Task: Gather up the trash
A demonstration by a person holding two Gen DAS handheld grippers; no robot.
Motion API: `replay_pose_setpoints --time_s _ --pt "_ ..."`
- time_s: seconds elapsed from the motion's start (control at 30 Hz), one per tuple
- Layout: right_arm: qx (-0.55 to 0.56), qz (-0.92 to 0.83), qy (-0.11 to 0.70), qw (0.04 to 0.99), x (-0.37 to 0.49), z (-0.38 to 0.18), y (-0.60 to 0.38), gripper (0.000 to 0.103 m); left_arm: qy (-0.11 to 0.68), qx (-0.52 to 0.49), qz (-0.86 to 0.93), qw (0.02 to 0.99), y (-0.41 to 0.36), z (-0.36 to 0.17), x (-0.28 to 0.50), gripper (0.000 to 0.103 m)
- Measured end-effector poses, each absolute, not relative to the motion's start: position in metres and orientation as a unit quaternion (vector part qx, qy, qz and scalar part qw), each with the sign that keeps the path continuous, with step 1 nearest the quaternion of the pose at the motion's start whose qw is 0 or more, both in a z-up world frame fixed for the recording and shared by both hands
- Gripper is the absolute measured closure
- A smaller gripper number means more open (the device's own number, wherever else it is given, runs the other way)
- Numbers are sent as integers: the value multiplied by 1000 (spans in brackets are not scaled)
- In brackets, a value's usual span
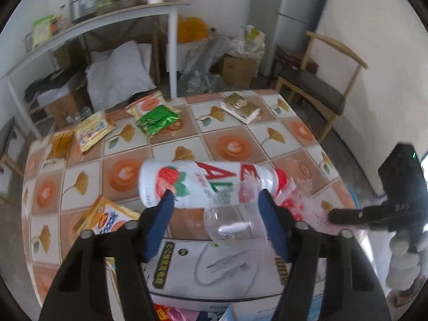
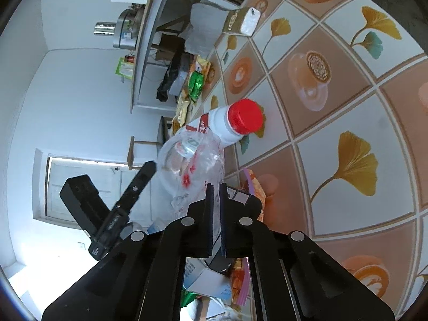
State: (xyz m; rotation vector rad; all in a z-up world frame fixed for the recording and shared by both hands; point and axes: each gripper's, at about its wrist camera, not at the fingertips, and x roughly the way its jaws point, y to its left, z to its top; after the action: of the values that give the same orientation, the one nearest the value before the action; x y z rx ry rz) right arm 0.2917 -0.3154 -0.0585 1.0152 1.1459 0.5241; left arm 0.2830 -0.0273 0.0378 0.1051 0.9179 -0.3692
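A white strawberry-drink bottle with a red cap (image 1: 203,184) lies sideways between the fingers of my left gripper (image 1: 215,198), which is closed on it above a thin plastic bag (image 1: 294,208). A clear plastic cup (image 1: 235,222) sits in front of the bottle. In the right wrist view the bottle's red cap (image 2: 244,116) points at the tiled table (image 2: 334,112), and my right gripper (image 2: 216,187) is shut on the bag's edge (image 2: 192,176). The right gripper also shows at the right of the left wrist view (image 1: 334,216).
Snack wrappers lie on the far table: a green packet (image 1: 156,119), yellow packets (image 1: 92,131), a gold pack (image 1: 240,105). An orange wrapper (image 1: 107,218) and a white box (image 1: 214,267) lie below the left gripper. A wooden chair (image 1: 318,85) stands at the right.
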Motion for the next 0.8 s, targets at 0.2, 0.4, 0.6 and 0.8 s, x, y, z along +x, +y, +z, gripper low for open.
replay_pose_setpoints --time_s 0.2,0.4,0.6,0.8 --pt "458 232 508 692 288 -60 -324 101 439 71 -196 874 -43 40 281 50" --pt "468 230 510 685 289 -66 -324 101 447 64 -206 868 -50 40 285 50" --pt "472 230 507 684 286 -65 -326 101 463 74 -211 858 -60 32 292 68" --pt "474 233 505 683 284 -65 -330 101 466 86 -203 857 -60 30 293 87"
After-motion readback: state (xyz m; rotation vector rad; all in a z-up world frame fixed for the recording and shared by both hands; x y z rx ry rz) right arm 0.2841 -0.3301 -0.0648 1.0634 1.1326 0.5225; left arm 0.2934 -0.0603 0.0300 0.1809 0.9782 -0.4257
